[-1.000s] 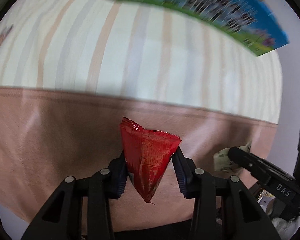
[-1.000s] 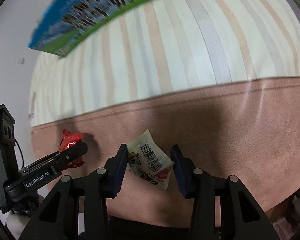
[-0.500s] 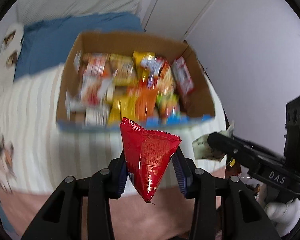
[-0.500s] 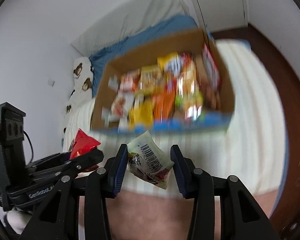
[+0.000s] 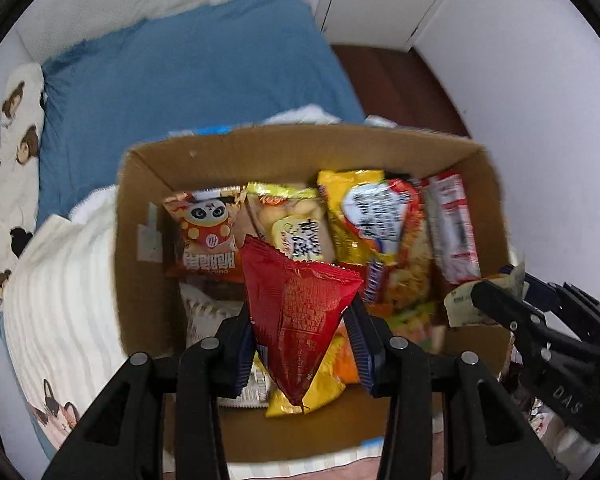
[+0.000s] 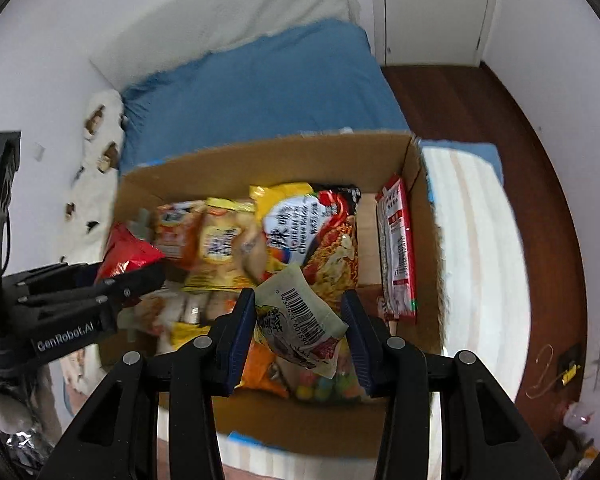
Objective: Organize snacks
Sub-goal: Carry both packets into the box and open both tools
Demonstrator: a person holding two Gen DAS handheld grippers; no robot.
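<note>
From the left wrist view, the left tongs [image 5: 302, 334] are clamped on a crinkly red foil packet [image 5: 296, 312], triangular and point-down, over an open cardboard box [image 5: 140, 248] on the bed; the box is packed with glossy snack bags, among them a panda-print bag [image 5: 206, 236] and a yellow noodle pack [image 5: 380, 232]. From the right wrist view, the right tongs [image 6: 302, 336] grip a pale barcoded sachet [image 6: 300, 320] above the same box [image 6: 428, 240], where a slim red-and-white pack [image 6: 398, 248] stands against the right wall, with a blue blanket [image 6: 260, 88] beyond.
</note>
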